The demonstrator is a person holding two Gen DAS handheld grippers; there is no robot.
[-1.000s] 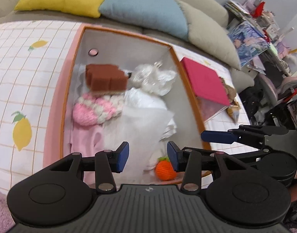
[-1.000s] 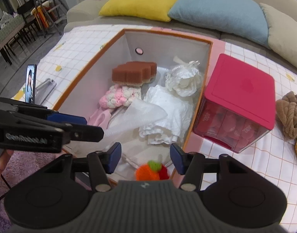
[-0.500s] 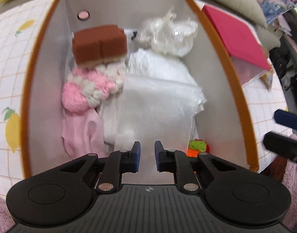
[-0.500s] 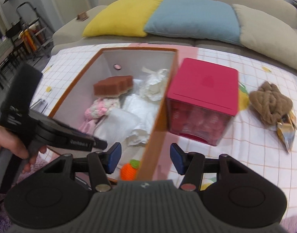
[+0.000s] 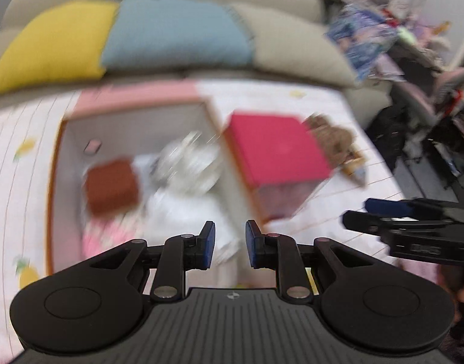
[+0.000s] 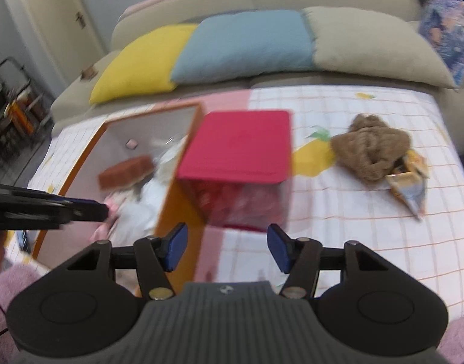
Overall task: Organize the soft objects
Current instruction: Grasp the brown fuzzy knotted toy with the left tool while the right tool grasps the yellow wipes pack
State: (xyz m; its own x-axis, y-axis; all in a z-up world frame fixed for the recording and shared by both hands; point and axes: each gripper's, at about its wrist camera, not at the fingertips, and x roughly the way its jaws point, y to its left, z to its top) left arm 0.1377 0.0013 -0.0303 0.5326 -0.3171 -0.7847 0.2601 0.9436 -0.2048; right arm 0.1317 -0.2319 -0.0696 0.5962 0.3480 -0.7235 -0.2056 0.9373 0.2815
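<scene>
An orange-rimmed open box (image 5: 57, 163) (image 6: 174, 182) holds soft things: a brown sponge (image 5: 110, 186) (image 6: 125, 171), white cloths (image 5: 186, 209) and a pink knit item (image 5: 107, 236). A brown knitted bundle (image 6: 372, 145) (image 5: 328, 136) lies on the checked cloth to the right. My left gripper (image 5: 226, 245) is open with a narrow gap, empty, above the box's near right side. My right gripper (image 6: 225, 248) is open and empty, in front of the red box. Both views are blurred.
A red lidded box (image 6: 241, 145) (image 5: 277, 148) stands right of the open box. A snack packet (image 6: 409, 182) lies by the brown bundle. Yellow (image 6: 144, 60), blue (image 6: 244, 42) and beige (image 6: 374, 45) cushions line the sofa behind. Clutter sits far right (image 5: 413, 60).
The left gripper has pulled back and up out of the box and opened slightly. The right gripper has swung right, towards the red box and the brown bundle.
</scene>
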